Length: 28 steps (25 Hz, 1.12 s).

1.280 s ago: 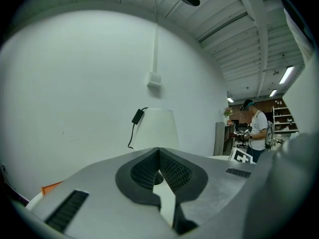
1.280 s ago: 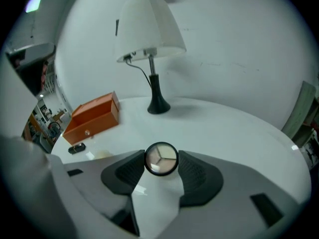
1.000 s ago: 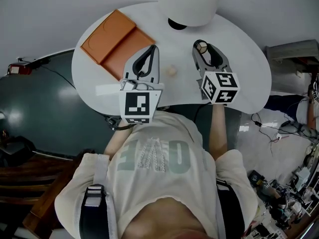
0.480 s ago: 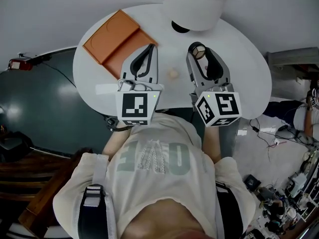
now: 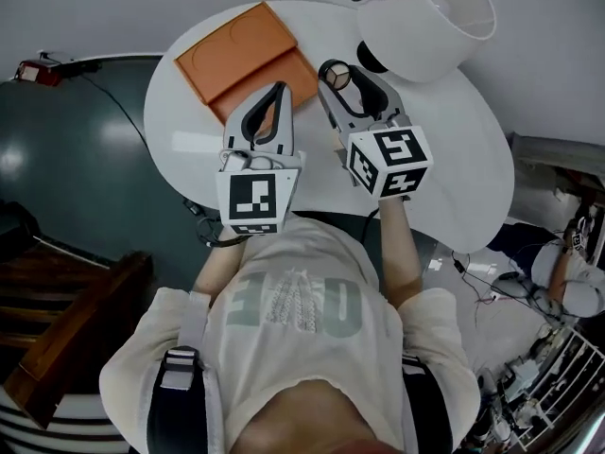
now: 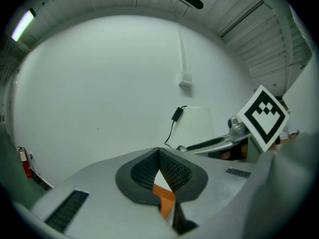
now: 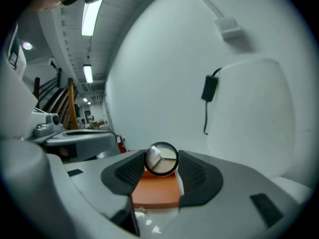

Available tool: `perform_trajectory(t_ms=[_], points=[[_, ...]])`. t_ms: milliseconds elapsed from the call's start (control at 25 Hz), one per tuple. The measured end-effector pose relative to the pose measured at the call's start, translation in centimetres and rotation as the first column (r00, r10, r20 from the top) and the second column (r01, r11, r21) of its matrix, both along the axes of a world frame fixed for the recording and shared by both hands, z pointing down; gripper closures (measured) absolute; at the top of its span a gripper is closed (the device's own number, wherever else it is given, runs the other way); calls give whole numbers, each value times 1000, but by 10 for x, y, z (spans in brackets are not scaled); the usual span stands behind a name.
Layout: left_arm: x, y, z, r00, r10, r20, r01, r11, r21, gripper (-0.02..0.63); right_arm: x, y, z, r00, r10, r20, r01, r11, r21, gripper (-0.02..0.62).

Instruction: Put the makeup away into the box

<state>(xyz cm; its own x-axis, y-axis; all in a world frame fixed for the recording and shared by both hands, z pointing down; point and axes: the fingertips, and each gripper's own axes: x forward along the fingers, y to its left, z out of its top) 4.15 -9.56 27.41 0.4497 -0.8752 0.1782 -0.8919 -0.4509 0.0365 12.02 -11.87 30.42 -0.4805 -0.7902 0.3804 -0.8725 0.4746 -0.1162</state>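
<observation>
On the round white table (image 5: 444,149): orange box (image 5: 248,57) at the far left, opened flat into two halves; white-shaded lamp (image 5: 425,22) at the far right.
Task's thing: small round compact (image 5: 337,75), dark-rimmed with a pale face, off the table and pinched at the tip of the right gripper (image 5: 338,81); just beside the box's right edge in the head view.
Risk, slip: held only by the rim, at the very ends of the pads; likely to pop out or roll away if the grip loosens before reaching a box half.
Risk, miss: likely to land on bare table or on the box rim if let go this far to the right.
Risk, collision: two grippers near each other beside the box; a sideways knock could shove the light box along the table.
Right gripper, own view: jaws held moderately apart, pads pressed on both sides of the compact (image 7: 161,159); orange of the box (image 7: 155,188) filling the gap beneath.
Left gripper (image 5: 279,90): jaws closed, pad tips touching, nothing between them; only a sliver of orange box (image 6: 163,195) visible behind the pads; poised over the box's near half.
</observation>
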Motion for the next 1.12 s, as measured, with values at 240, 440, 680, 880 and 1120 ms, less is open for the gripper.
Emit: perform_trajectory(t_ms=[240,440,680,880,1120], points=[[-49,-18,46,987,-159,35,161,985,-59,598,-55,-41,96,954,-261,-145,221,945,-242,379],[-74,-37,73,971,-239,15,240,966,-96,598,-76,-59,152,856,-432,-285,307,868,-390,379],[-89,-51,85,955,-295,-28,290,950,-116,598,-97,-67,181,749,-548,-372,332,796,-505,379],[-93,-54,94,955,-296,-26,290,948,-134,598,-106,-65,197,692,-576,-435,294,775,-559,379],[-106,-53,102,946,-324,-29,316,936,-152,598,-112,-60,215,657,-599,-457,261,750,-608,379]])
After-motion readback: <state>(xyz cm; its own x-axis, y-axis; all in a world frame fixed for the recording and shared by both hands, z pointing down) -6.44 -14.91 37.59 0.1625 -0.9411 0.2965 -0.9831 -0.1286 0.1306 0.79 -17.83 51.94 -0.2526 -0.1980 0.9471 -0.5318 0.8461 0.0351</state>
